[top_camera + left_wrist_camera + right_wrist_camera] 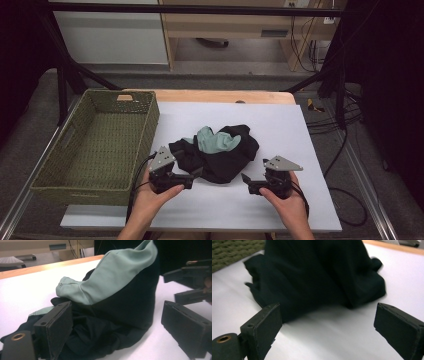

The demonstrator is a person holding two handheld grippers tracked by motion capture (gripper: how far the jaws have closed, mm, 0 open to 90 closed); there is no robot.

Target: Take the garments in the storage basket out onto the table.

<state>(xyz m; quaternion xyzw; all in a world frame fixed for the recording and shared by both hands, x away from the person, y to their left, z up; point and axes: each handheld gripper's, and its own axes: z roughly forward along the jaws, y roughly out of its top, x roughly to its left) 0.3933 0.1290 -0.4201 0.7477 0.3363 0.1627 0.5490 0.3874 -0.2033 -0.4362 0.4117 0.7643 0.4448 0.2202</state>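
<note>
A crumpled black garment [220, 150] with a pale green part [215, 139] lies heaped in the middle of the white sheet [285, 125]. My left gripper [192, 175] sits low at the heap's near left edge, pointing right. In the left gripper view the jaws of this gripper [120, 330] stand wide apart, with folds of the garment [120, 297] lying between them, unpinched. My right gripper [250, 184] is near the heap's right side and points left. In the right gripper view it [329, 332] is open, with bare sheet between its jaws and the black cloth [317, 277] just ahead.
A green woven basket [95, 190] stands at the left, against the sheet's edge, its weave [234, 252] showing in the right gripper view. A wooden table edge [220, 96] runs along the back. Black frame legs and cables stand beyond the table's right side.
</note>
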